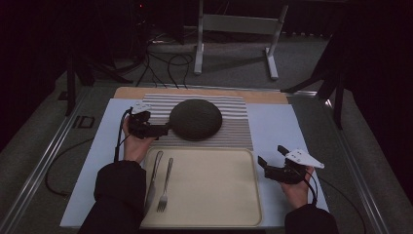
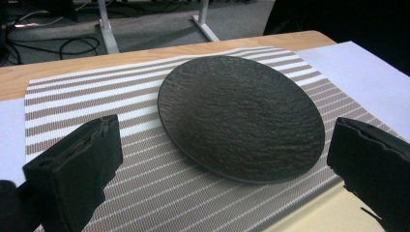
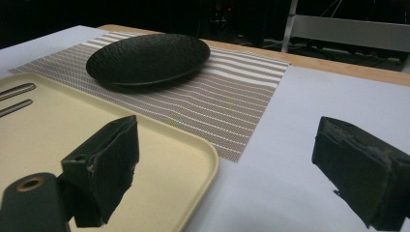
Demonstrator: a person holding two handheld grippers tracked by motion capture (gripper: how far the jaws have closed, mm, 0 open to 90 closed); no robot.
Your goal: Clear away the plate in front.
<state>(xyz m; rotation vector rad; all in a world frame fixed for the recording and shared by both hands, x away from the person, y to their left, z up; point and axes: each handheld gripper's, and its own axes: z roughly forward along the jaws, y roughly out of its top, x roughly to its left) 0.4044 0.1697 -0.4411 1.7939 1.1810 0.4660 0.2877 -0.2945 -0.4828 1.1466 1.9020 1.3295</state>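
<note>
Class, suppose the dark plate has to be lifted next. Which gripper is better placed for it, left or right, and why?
Probably the left gripper: its jaws are open and sit right at the plate's rim on the striped mat. The right gripper, also open, hovers beside the tray, well apart from the plate.

Dim room, light confined to the table; all three views soft and low in contrast.

High view: surroundings fall to near black at left, right and top edges; the white sheet (image 1: 272, 131) and cream tray (image 1: 209, 185) are the brightest areas, without glare. Black plate (image 1: 196, 119) shows little surface detail here. Left gripper view: plate texture resolved, faint sheen on its far side, near jaws slightly blurred. Right gripper view: background black, soft shadow under the plate's near rim, jaws out of focus.
</note>
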